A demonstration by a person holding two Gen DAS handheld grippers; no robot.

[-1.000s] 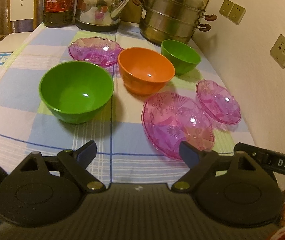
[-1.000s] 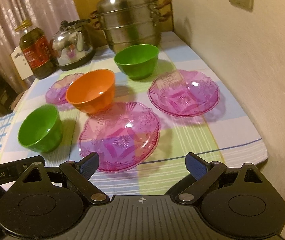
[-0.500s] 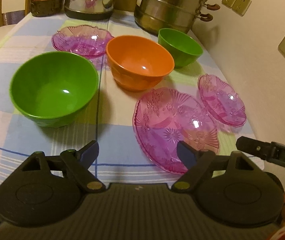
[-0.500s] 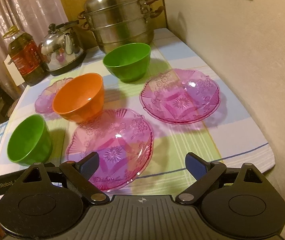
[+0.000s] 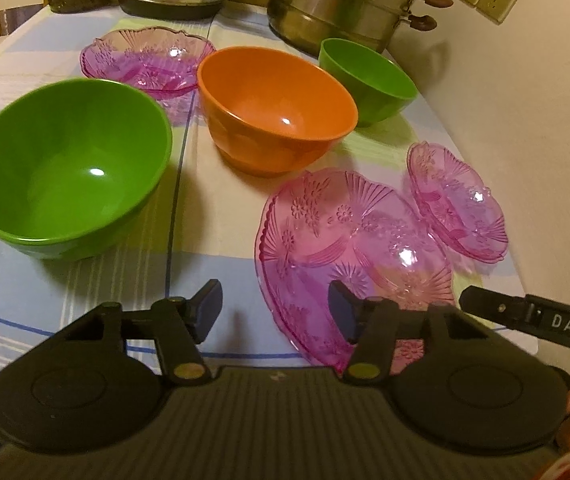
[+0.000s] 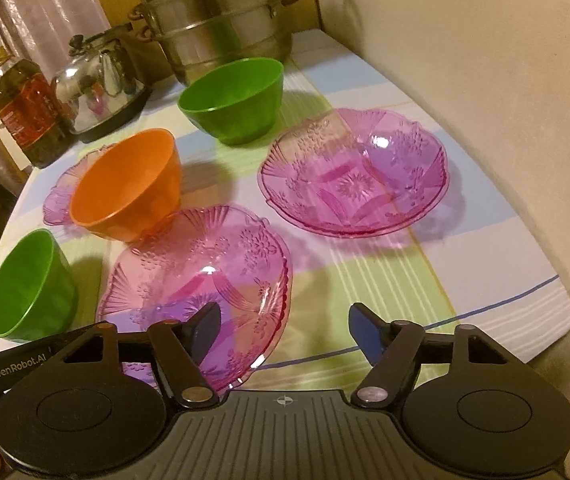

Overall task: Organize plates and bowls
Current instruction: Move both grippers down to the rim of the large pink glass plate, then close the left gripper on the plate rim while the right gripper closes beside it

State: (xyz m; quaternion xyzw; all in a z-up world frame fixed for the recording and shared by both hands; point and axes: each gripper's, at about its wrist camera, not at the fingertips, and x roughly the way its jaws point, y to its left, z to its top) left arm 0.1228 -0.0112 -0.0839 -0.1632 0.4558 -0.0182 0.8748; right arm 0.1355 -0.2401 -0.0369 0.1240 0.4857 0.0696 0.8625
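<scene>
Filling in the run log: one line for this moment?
left gripper: open, empty | right gripper: open, empty, over near pink plate | bowls, plates: unstacked

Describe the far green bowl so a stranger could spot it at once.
Find the big steel steamer pot at the back of the table. The green bowl stands right in front of it, beside the wall; the other green bowl sits at the near edge.

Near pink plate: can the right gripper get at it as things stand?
Probably yes: the right gripper is open, and the near pink plate lies just ahead with nothing between; its near rim is free.
</scene>
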